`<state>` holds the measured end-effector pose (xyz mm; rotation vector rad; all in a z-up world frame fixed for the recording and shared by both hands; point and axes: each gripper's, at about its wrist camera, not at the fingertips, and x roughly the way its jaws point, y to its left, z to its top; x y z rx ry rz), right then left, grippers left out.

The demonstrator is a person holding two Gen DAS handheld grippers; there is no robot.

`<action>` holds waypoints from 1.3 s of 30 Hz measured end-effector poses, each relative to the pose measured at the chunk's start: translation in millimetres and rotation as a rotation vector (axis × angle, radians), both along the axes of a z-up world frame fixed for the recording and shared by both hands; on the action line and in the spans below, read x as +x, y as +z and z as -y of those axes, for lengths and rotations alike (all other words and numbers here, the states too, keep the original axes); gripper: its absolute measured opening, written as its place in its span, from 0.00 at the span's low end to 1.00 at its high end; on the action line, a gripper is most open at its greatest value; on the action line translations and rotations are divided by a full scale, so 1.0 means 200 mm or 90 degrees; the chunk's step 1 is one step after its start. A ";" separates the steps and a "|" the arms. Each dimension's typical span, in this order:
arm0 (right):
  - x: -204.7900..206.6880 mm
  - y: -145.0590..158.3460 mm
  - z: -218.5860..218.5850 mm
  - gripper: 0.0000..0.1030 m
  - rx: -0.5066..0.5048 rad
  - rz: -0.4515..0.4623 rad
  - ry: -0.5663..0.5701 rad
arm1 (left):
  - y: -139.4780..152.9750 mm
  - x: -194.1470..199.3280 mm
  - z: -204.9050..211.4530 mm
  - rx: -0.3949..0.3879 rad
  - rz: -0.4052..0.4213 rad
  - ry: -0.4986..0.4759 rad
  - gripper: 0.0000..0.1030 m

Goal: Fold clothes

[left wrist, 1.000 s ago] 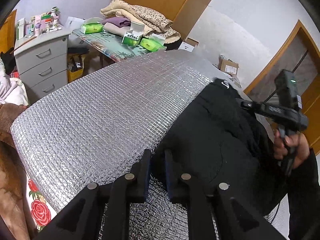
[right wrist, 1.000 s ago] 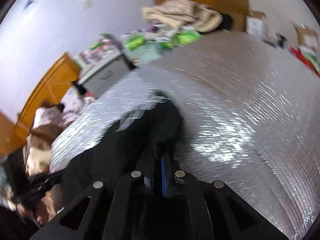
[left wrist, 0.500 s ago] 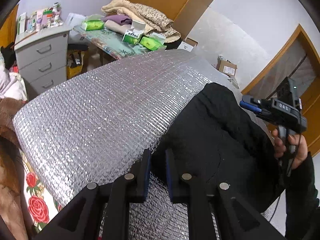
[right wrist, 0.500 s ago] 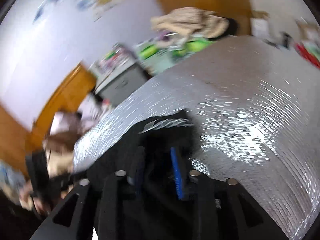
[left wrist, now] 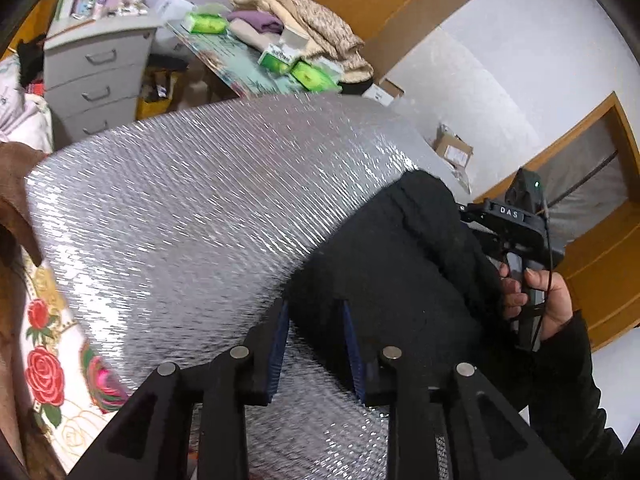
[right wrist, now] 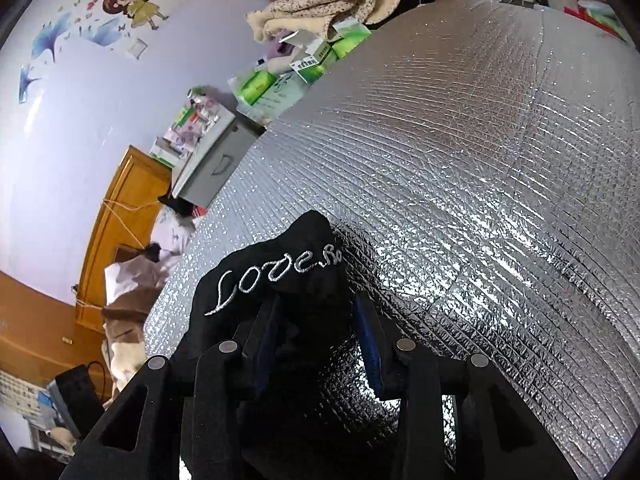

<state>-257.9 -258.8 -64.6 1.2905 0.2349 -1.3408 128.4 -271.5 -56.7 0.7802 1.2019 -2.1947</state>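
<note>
- Releasing: my left gripper (left wrist: 314, 344), half a second ago pinching the black garment's (left wrist: 392, 264) near edge, is opening, the edge loose between its blue pads.
- My right gripper (right wrist: 316, 340) is closing around the bunched lettered corner; pads not visibly pressing.
- Garment lies on the silver foil mat (left wrist: 192, 208), right side, fold apparently laid.

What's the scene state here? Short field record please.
surface: silver quilted foil mat
garment: black garment, bunched at the mat's edge, silver script lettering on it
left tool: jaws opening, garment edge between them
right tool: jaws closing, garment between them, pads not pressing
background: grey drawer unit, beige blankets
</note>
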 end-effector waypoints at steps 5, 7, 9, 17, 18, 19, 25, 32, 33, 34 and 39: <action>0.07 0.08 -0.02 0.06 -0.008 -0.074 0.009 | 0.00 -0.07 0.03 -0.013 0.007 0.000 0.11; 0.07 0.17 -0.06 0.06 -0.039 -0.101 -0.006 | 0.02 -0.08 0.05 -0.023 0.017 -0.002 0.02; 0.05 0.28 -0.10 0.06 -0.069 -0.134 -0.024 | 0.07 -0.06 0.05 -0.055 0.016 0.001 0.01; 0.04 0.80 -0.33 0.06 -0.188 -0.308 -0.096 | 0.33 -0.02 0.00 -0.154 -0.058 -0.019 0.01; 0.06 0.86 -0.36 0.06 -0.201 -0.326 -0.099 | 0.37 -0.02 -0.01 -0.166 -0.068 -0.024 0.01; 0.08 0.92 -0.39 0.06 -0.213 -0.346 -0.103 | 0.42 -0.02 -0.03 -0.182 -0.081 -0.031 0.01; 0.16 1.17 -0.61 0.06 -0.272 -0.442 -0.166 | 0.63 -0.09 -0.19 -0.277 -0.134 -0.088 0.01; 0.02 1.17 -0.91 0.06 -0.228 -0.437 -0.266 | 0.70 -0.29 -0.31 -0.280 -0.159 -0.175 0.01; 0.01 1.19 -0.98 0.06 -0.232 -0.441 -0.286 | 0.74 -0.31 -0.35 -0.293 -0.172 -0.188 0.01; 0.01 1.25 -1.04 0.06 -0.241 -0.455 -0.304 | 0.79 -0.32 -0.40 -0.311 -0.191 -0.203 0.01; 0.19 1.70 -1.46 0.06 -0.348 -0.569 -0.405 | 1.14 -0.33 -0.67 -0.395 -0.321 -0.281 0.01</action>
